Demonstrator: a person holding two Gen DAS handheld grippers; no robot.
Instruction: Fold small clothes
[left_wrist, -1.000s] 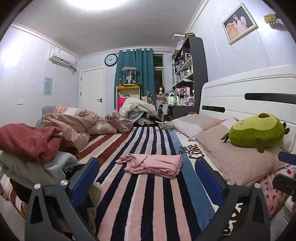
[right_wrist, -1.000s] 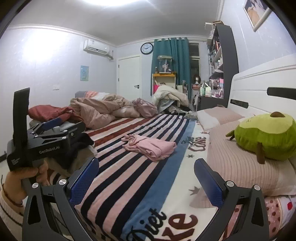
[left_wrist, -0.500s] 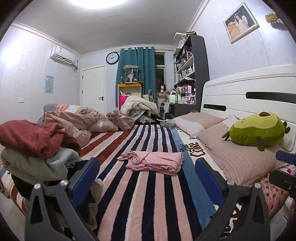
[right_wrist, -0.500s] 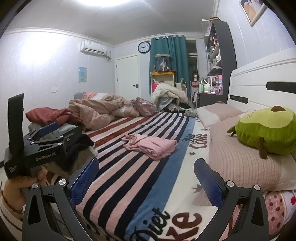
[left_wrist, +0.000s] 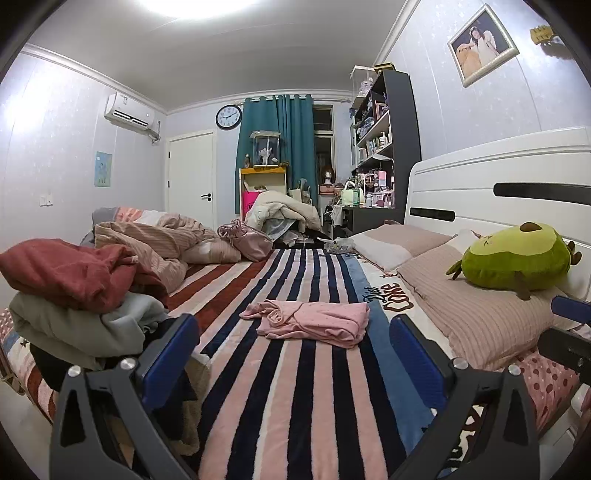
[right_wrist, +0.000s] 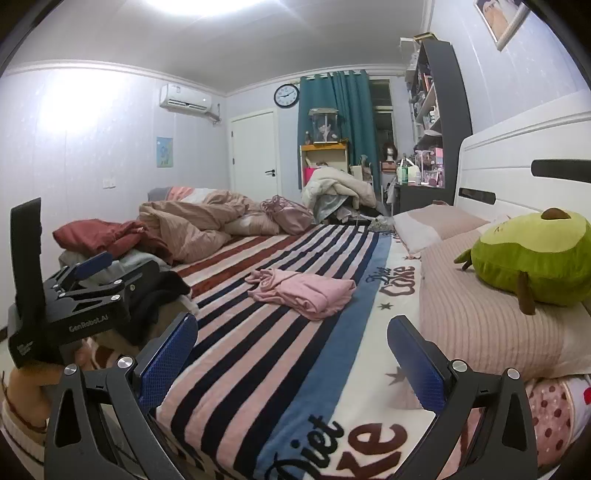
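**One pink piece folded, a heap still waiting**

We held both grippers low at the near edge of the bed, well short of any cloth. Our left gripper (left_wrist: 291, 343) had its jaws spread wide with nothing between the blue pads, and our right gripper (right_wrist: 291, 347) stood the same, wide apart and empty. In the right wrist view we could also see the left gripper's body at the lower left, with a hand (right_wrist: 22, 384) under it.

The pink garment (left_wrist: 314, 321) lay on the striped blanket (left_wrist: 295, 406), out in the middle of the bed and well apart from both grippers. It looked to us roughly folded into a long, flat bundle, though one end was bunched and loose, so we judged it either done or needing one more tidy fold. We could not tell from these views what kind of garment it was.

To the left, near the bed's edge, sat a pile of clothes (left_wrist: 74, 295): a red piece on top, a pale grey-green one under it, something dark lower down. None of it appeared folded. We judged that pile to be the work left, so the task seemed early, with most of it still ahead.

The green plush toy (left_wrist: 517, 262) rested on the pillow (left_wrist: 480, 317) at the right, clear of the working space.
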